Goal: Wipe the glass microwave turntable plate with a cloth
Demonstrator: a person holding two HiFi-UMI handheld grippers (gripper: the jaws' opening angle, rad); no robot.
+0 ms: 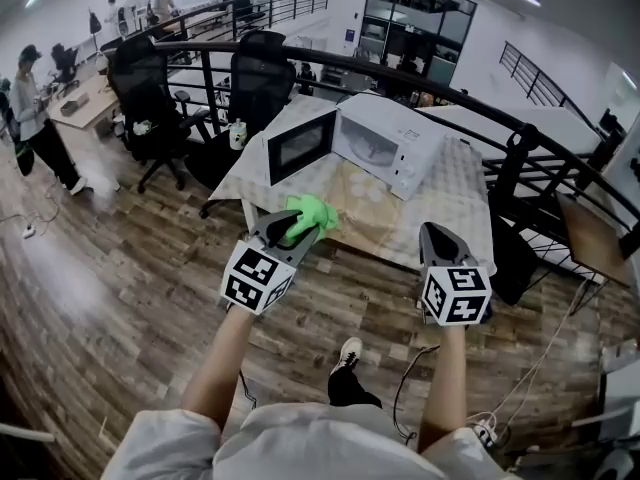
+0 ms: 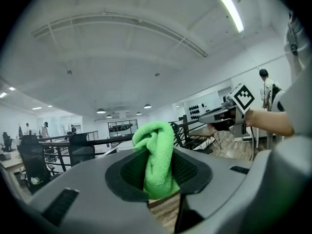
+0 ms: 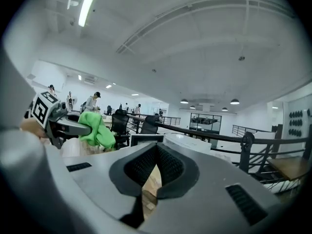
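Observation:
A white microwave (image 1: 385, 148) stands on a table (image 1: 455, 208) with a patterned cover, and its door (image 1: 300, 145) is swung open to the left. No glass turntable plate shows in any view. My left gripper (image 1: 300, 230) is raised in front of the table's near edge, shut on a bunched green cloth (image 1: 312, 216) (image 2: 158, 155). My right gripper (image 1: 437, 230) (image 3: 156, 165) is held level with it to the right, jaws together with nothing between them. The right gripper view shows the cloth (image 3: 96, 128) off to its left.
A black railing (image 1: 420, 83) curves behind the table. Black office chairs (image 1: 150, 93) and desks with people stand at the back left. Wooden floor lies below, with cables (image 1: 415, 388) and the person's shoe (image 1: 347, 353) near my feet. A staircase rail (image 1: 560, 178) runs at the right.

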